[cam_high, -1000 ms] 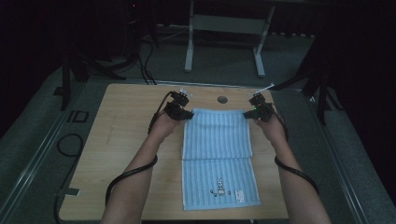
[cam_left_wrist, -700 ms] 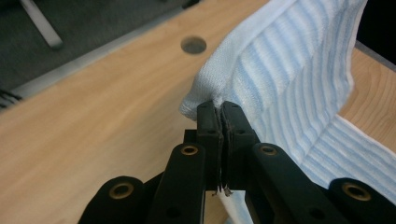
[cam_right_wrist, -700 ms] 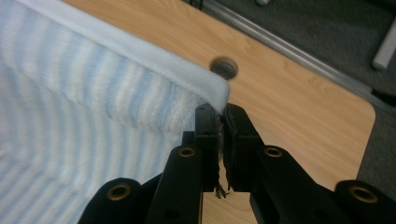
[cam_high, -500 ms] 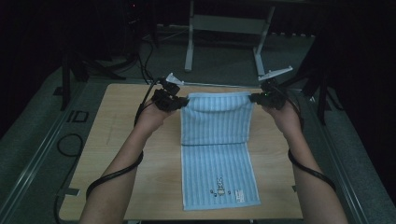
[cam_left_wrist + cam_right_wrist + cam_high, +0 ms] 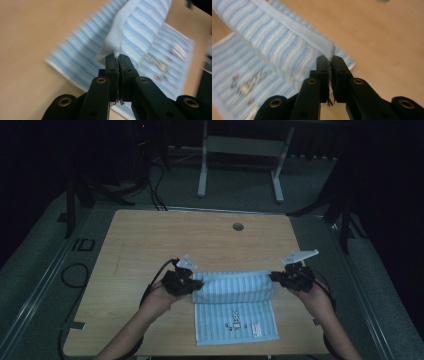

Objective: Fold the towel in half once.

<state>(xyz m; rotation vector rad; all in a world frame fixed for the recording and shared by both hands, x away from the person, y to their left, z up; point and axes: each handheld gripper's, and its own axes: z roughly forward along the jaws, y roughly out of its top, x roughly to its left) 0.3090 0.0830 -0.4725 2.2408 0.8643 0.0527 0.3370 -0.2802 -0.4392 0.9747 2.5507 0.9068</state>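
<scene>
Striped terry towel (image 5: 235, 305), folded, wood-grain table (image 5: 150, 240)

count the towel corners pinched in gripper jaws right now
2. The light blue striped towel has one lifted corner clamped by the left gripper and the other by the right gripper; its near corners lie free on the wooden table.

Robotics lab recording station: dark room, light wooden table (image 5: 150, 245) with a round cable hole (image 5: 238, 226), black cables (image 5: 155, 190) on grey floor, white metal stand frame (image 5: 240, 150) behind
</scene>
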